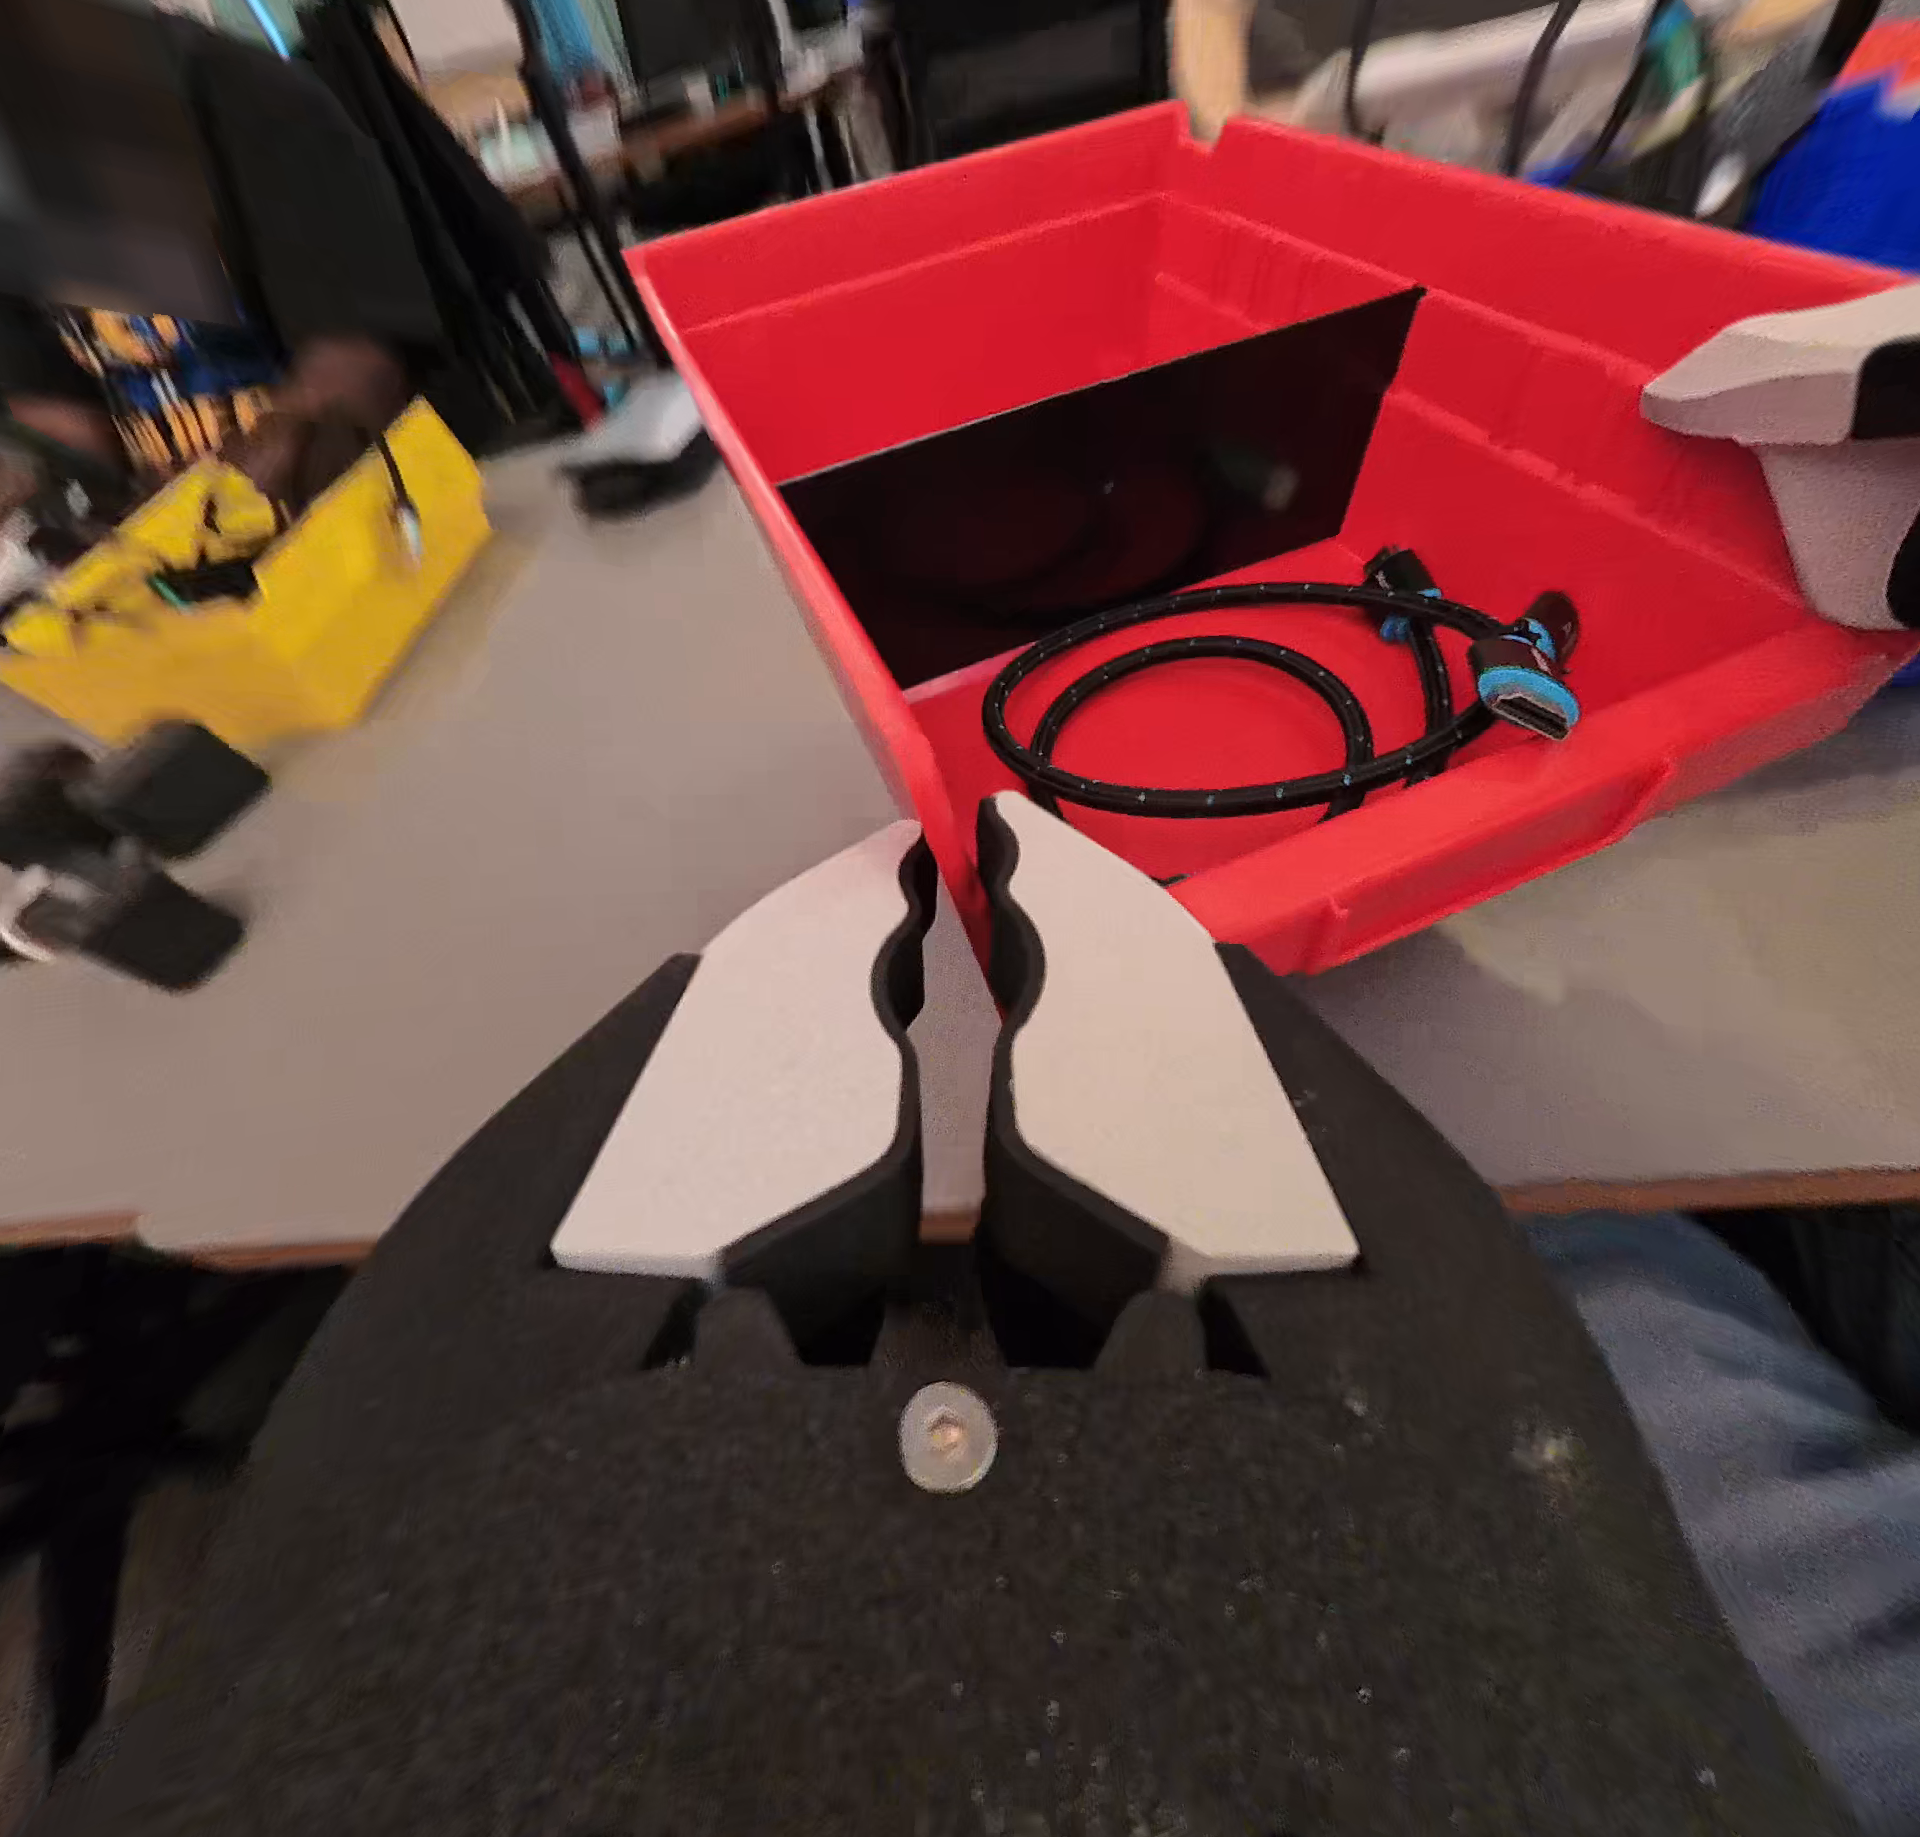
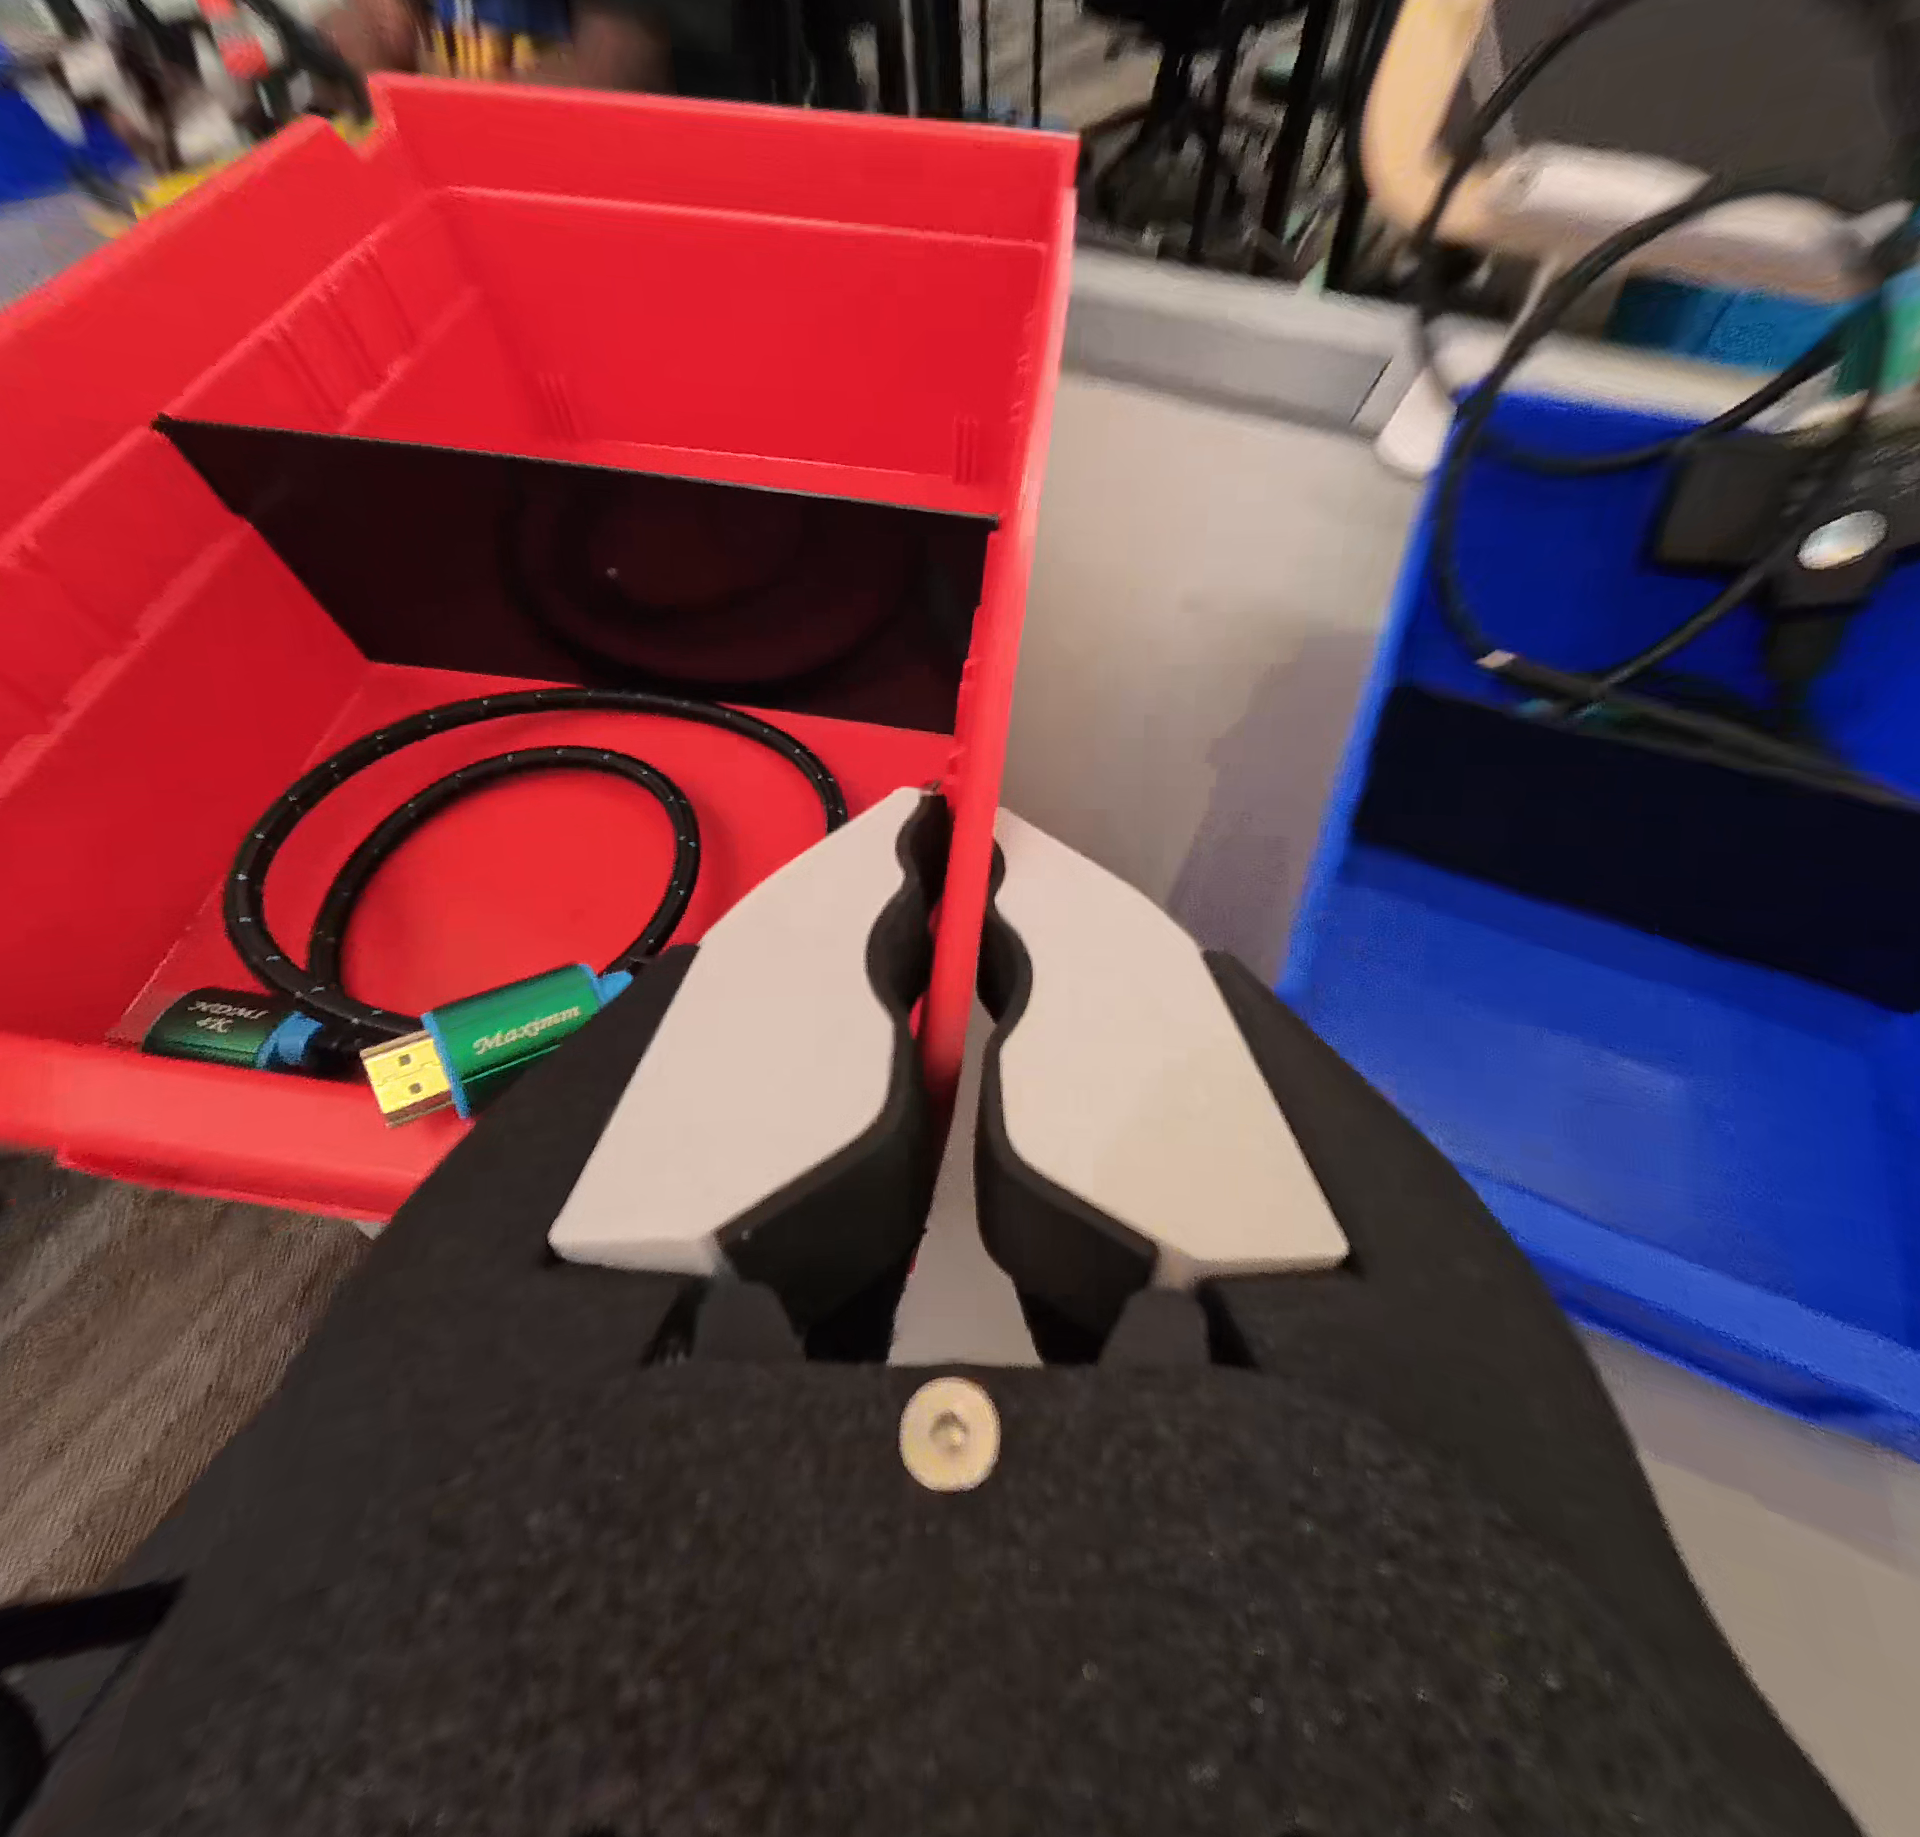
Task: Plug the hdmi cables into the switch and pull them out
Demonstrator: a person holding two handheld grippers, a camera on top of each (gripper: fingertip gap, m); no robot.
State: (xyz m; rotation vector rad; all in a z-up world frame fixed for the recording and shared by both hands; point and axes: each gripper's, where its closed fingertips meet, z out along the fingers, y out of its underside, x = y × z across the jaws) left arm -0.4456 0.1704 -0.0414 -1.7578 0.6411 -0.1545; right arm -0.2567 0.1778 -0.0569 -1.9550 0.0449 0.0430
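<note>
A red bin stands on the grey table, split by a black divider. In its front compartment lies a coiled black braided hdmi cable with blue-collared plugs. My left gripper has its jaws nearly closed over the bin's front left corner wall. My right gripper is shut on the bin's right wall; it also shows in the left wrist view. The cable and its green, gold-tipped plug lie just left of it. No switch shows.
A yellow bin stands at the left with a person's hand over it. Black items lie near the table's left front. A blue bin with loose black cables stands close to the right of the red bin.
</note>
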